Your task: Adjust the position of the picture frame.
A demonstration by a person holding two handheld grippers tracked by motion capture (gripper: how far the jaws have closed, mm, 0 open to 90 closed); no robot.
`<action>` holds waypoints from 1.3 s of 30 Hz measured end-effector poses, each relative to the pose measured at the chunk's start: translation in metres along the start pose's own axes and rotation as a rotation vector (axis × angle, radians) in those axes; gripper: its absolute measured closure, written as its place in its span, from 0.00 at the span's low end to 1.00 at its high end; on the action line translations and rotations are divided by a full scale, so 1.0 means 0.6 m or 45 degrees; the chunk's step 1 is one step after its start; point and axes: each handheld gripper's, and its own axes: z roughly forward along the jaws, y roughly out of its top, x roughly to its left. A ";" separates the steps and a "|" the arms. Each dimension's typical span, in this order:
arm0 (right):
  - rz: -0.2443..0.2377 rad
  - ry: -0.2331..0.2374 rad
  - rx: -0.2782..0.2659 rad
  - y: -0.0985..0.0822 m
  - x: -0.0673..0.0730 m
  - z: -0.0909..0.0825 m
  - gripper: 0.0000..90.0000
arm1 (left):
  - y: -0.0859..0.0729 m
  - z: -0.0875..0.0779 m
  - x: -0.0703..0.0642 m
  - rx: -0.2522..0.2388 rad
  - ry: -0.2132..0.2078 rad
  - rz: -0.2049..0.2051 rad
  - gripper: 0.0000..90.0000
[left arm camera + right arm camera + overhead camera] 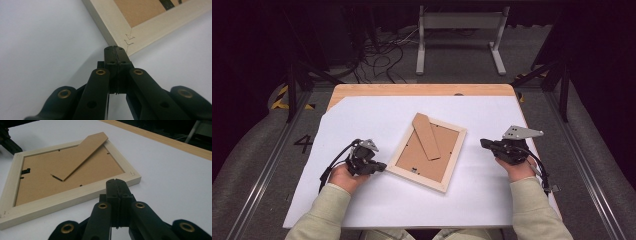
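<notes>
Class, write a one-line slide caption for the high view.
Shut tongs, left and right, flank a face-down picture frame.

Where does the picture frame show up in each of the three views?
High view: the picture frame lies face down mid-table, between both grippers.
Left gripper view: its corner is top right, at the shut jaws' tip.
Right gripper view: upper left, beyond the shut jaws.
Shared landmark: the cardboard stand on its back.
</notes>
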 end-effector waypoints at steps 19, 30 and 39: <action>0.044 -0.030 0.060 -0.008 -0.005 0.005 1.00 | 0.034 0.042 -0.069 0.044 -0.052 0.212 0.99; 0.260 -0.207 0.165 0.003 -0.011 0.064 1.00 | 0.024 0.005 -0.039 -0.154 0.027 0.076 0.99; 0.289 -0.275 0.268 0.015 -0.033 0.122 1.00 | 0.011 -0.016 -0.026 -0.259 0.068 0.020 0.99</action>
